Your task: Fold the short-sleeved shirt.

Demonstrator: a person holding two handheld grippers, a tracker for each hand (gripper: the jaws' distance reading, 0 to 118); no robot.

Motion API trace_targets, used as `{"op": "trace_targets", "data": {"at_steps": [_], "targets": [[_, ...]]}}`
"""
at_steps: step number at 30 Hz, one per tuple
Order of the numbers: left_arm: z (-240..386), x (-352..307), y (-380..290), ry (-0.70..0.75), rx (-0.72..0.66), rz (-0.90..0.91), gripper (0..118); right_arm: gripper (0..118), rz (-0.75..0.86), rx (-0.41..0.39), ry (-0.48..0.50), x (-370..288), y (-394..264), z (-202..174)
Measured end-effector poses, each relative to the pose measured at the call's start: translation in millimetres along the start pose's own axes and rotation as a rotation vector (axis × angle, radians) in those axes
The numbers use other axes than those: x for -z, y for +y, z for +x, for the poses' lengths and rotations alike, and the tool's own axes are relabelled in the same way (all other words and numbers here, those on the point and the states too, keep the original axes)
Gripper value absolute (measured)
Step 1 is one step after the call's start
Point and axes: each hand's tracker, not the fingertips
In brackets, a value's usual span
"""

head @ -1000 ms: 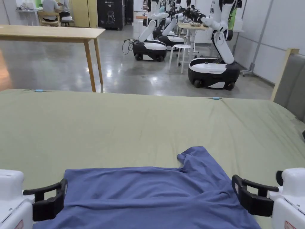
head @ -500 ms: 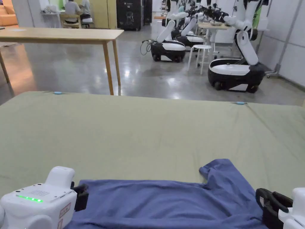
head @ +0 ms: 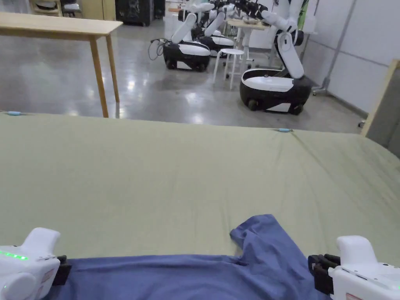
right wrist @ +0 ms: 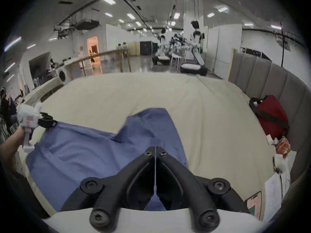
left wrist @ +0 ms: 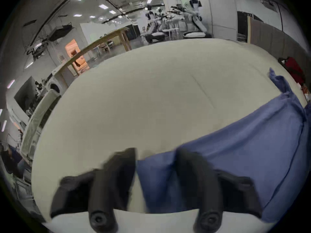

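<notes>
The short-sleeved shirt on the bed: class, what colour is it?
The short-sleeved shirt is plain blue, with no pattern; clearest in the right gripper view.

Blue shirt (head: 187, 275) flat, one sleeve outward

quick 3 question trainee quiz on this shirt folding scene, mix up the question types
1. True or false: the right gripper has its jaws closed together.
2. Multiple choice: the blue shirt lies on A) a wooden table, B) a green sheet, C) the floor.
3. Fill in: in the right gripper view, the bag by the padded panels is ____ in colour.

Key: 1 true; 2 B; 3 red.
</notes>
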Motion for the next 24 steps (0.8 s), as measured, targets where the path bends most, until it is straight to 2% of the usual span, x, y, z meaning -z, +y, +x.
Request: {"op": "trace_targets", "data": {"at_steps": [1,2,4,5,6,11,13,14,15,16,18,19,20,21,22,24], "targets": [[3,-2,0,-0.010,-0.005,0.003,19,4,-0.038,0.003,0.002,16,7,6],[7,-7,1,0.002,0.009,0.011,11,15,-0.073,-0.008,-0.003,32,14,12],[11,-19,2,0.002,0.023,0.038,8,84,-0.098,-0.050,-0.051,61,24,17],[11,-27,2,-0.007,0.011,0.057,8,106,-0.126,-0.077,-0.064,76,28,19],[10,-35,3,-0.015,0.003,0.069,7,113,-0.150,-0.095,-0.056,87,29,20],[6,-64,10,-0.014,0.012,0.119,7,111,-0.239,-0.145,-0.070,131,30,17],[7,-67,11,-0.015,0.014,0.119,7,89,-0.301,-0.171,-0.081,142,25,15],[8,-68,11,-0.016,0.018,0.121,7,79,-0.312,-0.169,-0.049,143,20,14],[8,-67,10,-0.015,0.020,0.120,7,71,-0.290,-0.132,0.025,141,17,14],[8,-67,10,-0.016,0.021,0.117,7,63,-0.278,-0.097,0.001,137,19,15],[8,-67,9,-0.024,0.014,0.115,7,54,-0.291,-0.025,0.052,132,21,22],[8,-67,9,-0.026,0.011,0.115,7,54,-0.284,-0.015,0.038,129,22,27],[9,-67,9,-0.025,0.010,0.114,7,40,-0.274,0.000,0.016,127,22,31],[9,-68,9,-0.024,0.007,0.116,7,14,-0.273,0.004,0.019,124,22,35],[9,-70,9,-0.025,0.002,0.119,7,6,-0.266,0.021,0.036,118,21,37],[9,-73,9,-0.029,-0.009,0.123,7,4,-0.254,-0.030,0.021,112,18,31]]}}
